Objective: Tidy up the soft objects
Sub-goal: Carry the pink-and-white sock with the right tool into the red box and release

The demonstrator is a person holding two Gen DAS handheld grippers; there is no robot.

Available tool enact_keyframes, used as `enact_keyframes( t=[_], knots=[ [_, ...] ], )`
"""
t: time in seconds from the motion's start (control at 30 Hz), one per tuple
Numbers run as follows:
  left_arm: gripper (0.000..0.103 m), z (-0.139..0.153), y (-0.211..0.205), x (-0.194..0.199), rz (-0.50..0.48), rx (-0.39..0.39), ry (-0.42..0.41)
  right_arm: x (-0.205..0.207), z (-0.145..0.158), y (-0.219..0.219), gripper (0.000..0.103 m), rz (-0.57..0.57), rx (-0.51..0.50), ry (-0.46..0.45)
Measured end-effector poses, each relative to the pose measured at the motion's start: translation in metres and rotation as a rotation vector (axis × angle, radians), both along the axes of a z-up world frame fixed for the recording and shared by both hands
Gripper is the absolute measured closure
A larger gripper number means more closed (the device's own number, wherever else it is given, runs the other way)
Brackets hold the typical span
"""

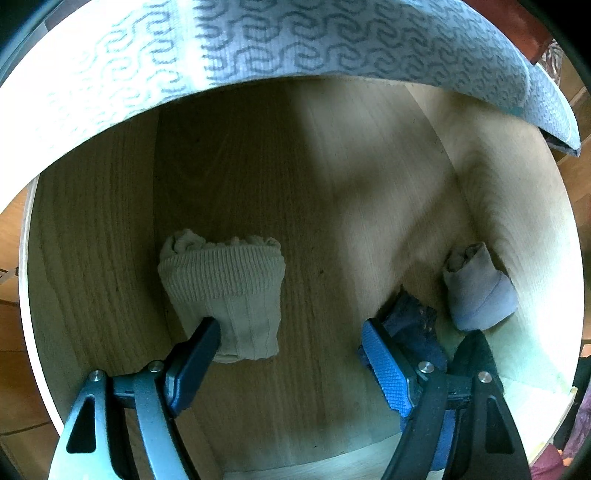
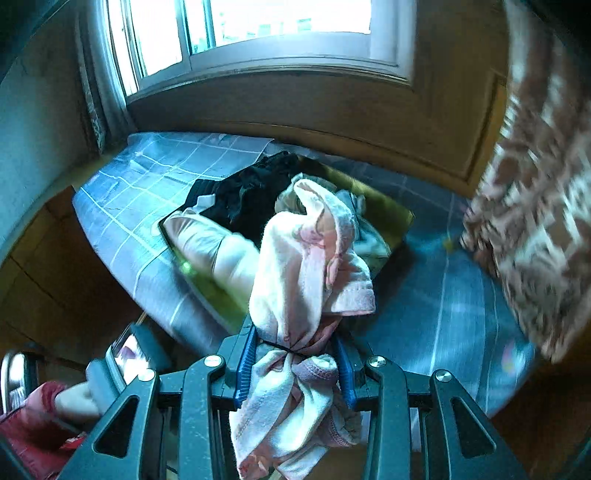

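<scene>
In the left wrist view my left gripper (image 1: 290,325) stands open, pointing down into a wooden drawer (image 1: 295,166). A rolled beige sock (image 1: 225,291) lies at the tip of its left finger. A dark blue sock (image 1: 410,325) sits just behind its right finger, and a rolled grey-blue sock (image 1: 476,291) rests in the drawer's right corner. In the right wrist view my right gripper (image 2: 295,339) is shut on a pale pink sock bundle (image 2: 303,266), which flops over its fingers above a pile of clothes (image 2: 251,192) on a green tray (image 2: 391,210).
A blue-patterned cloth (image 1: 295,37) hangs over the drawer's far edge. The tray stands on a table with a blue grid cover (image 2: 443,295) under a window (image 2: 258,22). Brown patterned fabric (image 2: 535,221) hangs at the right. A hand in a red sleeve (image 2: 74,402) shows at lower left.
</scene>
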State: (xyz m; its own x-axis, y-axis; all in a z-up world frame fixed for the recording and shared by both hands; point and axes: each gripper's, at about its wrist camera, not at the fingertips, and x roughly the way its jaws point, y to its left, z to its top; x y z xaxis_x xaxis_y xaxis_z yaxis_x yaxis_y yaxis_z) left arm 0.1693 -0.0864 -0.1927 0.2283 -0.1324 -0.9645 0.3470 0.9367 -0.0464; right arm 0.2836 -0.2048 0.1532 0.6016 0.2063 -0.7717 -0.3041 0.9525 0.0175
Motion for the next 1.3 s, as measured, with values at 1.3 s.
enact_keyframes(
  t=[1.3],
  knots=[
    [0.023, 0.01, -0.021, 0.003, -0.015, 0.0, 0.004, 0.158, -0.095, 0.074, 0.062, 0.131, -0.237, 0.257]
  ],
)
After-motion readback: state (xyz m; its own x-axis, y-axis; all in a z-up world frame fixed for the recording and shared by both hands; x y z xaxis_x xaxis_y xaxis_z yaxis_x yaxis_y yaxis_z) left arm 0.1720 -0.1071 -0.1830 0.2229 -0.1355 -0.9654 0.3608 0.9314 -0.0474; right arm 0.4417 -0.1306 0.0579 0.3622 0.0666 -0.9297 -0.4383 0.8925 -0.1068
